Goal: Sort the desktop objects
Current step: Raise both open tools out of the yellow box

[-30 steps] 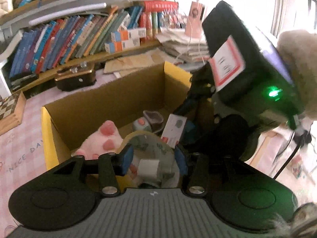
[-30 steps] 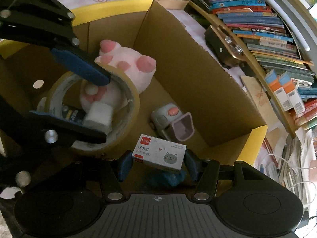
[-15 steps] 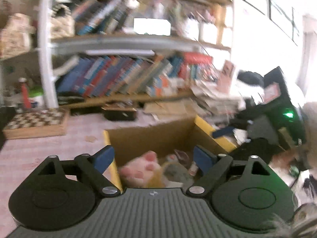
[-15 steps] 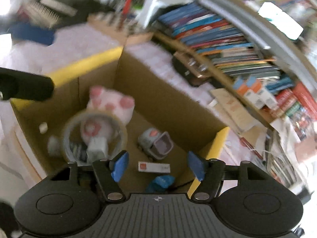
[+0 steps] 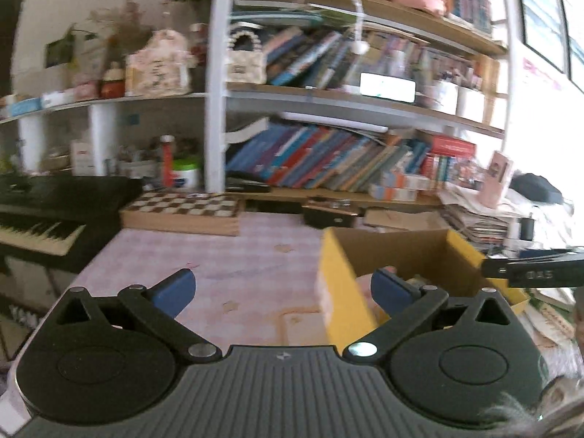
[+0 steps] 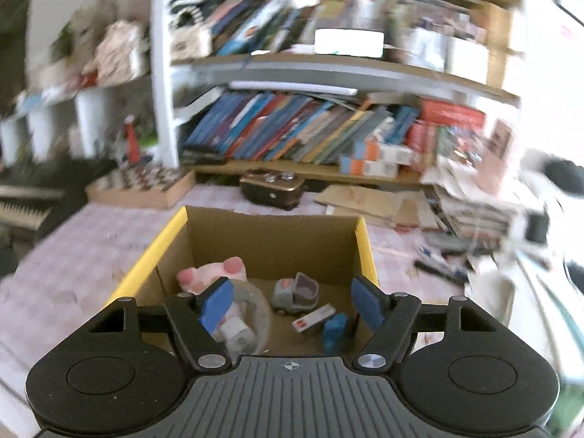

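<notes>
Hovering above the cardboard box [image 6: 272,235], the left gripper [image 5: 283,288] and right gripper [image 6: 292,301] have just been opening; both are spread and empty. Inside lie a soft pig toy [image 6: 211,273], a light tape roll [image 6: 255,314] best gripped across its rim, and a stiff staples box [image 6: 314,317].

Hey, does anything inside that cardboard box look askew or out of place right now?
Nothing looks damaged or spilled. The small staple box lies tilted on the floor of the cardboard box, leaning toward a blue item. The tape roll rests against the pink plush toy. It is just loosely dropped clutter.
</notes>
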`<action>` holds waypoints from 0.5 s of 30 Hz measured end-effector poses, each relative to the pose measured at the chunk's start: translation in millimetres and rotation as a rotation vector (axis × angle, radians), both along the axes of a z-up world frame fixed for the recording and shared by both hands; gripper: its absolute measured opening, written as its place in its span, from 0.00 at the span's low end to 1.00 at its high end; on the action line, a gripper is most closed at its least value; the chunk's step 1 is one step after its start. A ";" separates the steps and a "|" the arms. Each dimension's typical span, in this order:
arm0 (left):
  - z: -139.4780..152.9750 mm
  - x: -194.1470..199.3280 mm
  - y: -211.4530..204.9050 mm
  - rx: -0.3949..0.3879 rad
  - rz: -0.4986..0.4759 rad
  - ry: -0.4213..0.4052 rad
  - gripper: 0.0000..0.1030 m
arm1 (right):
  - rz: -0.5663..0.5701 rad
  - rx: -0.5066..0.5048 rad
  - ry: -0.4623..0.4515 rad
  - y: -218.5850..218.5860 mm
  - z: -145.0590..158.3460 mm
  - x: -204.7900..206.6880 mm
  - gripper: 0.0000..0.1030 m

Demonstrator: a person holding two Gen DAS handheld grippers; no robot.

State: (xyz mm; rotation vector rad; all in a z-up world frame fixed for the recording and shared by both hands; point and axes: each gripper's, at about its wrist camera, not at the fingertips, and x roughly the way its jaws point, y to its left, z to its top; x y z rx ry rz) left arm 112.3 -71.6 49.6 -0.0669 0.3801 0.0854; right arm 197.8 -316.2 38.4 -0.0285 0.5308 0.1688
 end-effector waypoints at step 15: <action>-31.4 -71.5 29.5 0.031 0.076 0.090 1.00 | -0.084 0.054 0.063 49.8 -30.0 -105.6 0.86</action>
